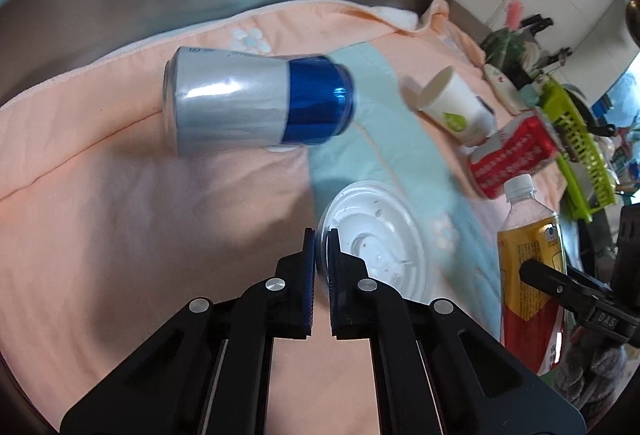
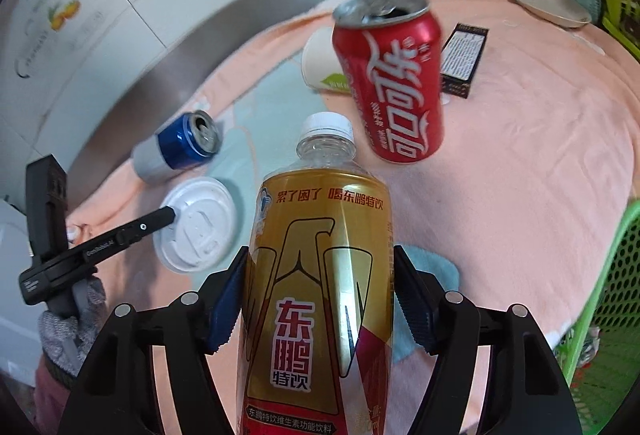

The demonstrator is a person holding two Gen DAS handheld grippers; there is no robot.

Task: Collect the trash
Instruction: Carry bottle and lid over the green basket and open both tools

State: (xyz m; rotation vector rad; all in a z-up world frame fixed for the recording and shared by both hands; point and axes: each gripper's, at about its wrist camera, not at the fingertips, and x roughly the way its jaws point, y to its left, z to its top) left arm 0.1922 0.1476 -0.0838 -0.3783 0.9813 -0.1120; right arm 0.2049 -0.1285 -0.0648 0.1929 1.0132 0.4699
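While gold bottle [image 2: 320, 275] reads 东鹏特饮, red can [image 2: 394, 83] shows Coca-Cola's Chinese script.

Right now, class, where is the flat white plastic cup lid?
The white plastic lid lies on the peach blanket, pinched at its rim by the left gripper, just below the blue-and-silver can.

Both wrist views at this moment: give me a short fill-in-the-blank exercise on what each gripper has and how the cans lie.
1. The left gripper is pinching the rim of the white ____.
2. The right gripper grips a bottle with a ____ label.
3. The blue and silver can lies on its ____.
4. The red can has its top ____.

Missing words: lid; gold; side; open
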